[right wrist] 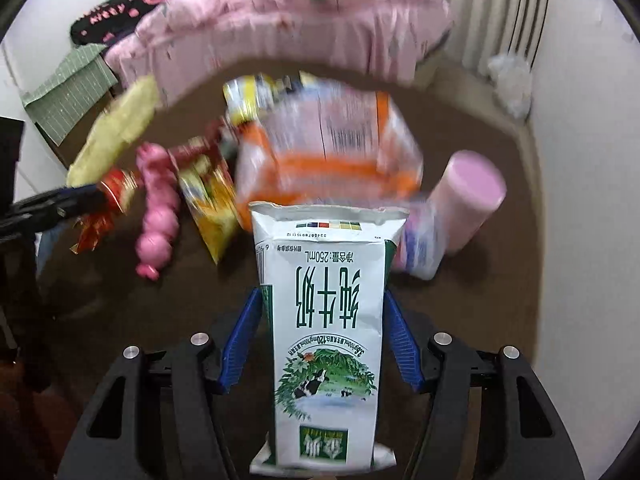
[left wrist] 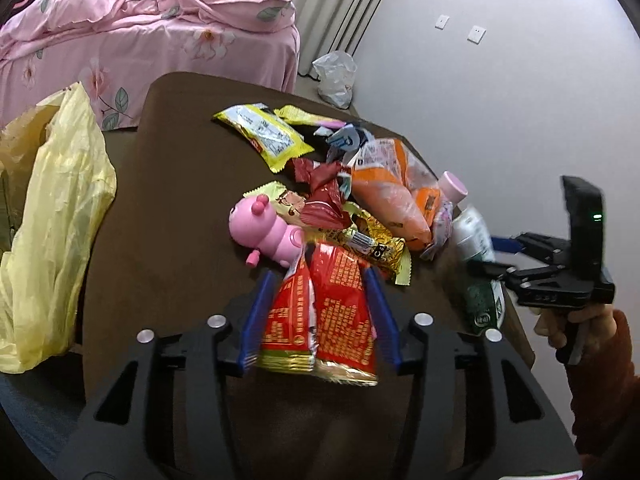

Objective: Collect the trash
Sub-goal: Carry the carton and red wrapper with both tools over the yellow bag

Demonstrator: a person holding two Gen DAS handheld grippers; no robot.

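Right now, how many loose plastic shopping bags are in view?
2. A yellow bag stands at the table's left edge; a white bag lies beyond the table, by the wall. Others may be hidden.

On the brown table (left wrist: 176, 208) I count one pink toy pig (left wrist: 266, 232), one milk carton (right wrist: 326, 320), one pink-capped bottle (left wrist: 454, 186) and one orange-and-clear bag (left wrist: 394, 196). Snack wrappers: one red and gold (left wrist: 320, 312), two yellow (left wrist: 264, 136), one dark red and crumpled (left wrist: 324, 196), one gold with a barcode (left wrist: 376, 246); more lie tangled in the heap, so an exact total escapes me. Beside the table hangs one yellow plastic bag (left wrist: 56, 216); one white bag (left wrist: 336, 78) sits on the floor. Two wall sockets (left wrist: 476, 34). One bed (left wrist: 152, 40).
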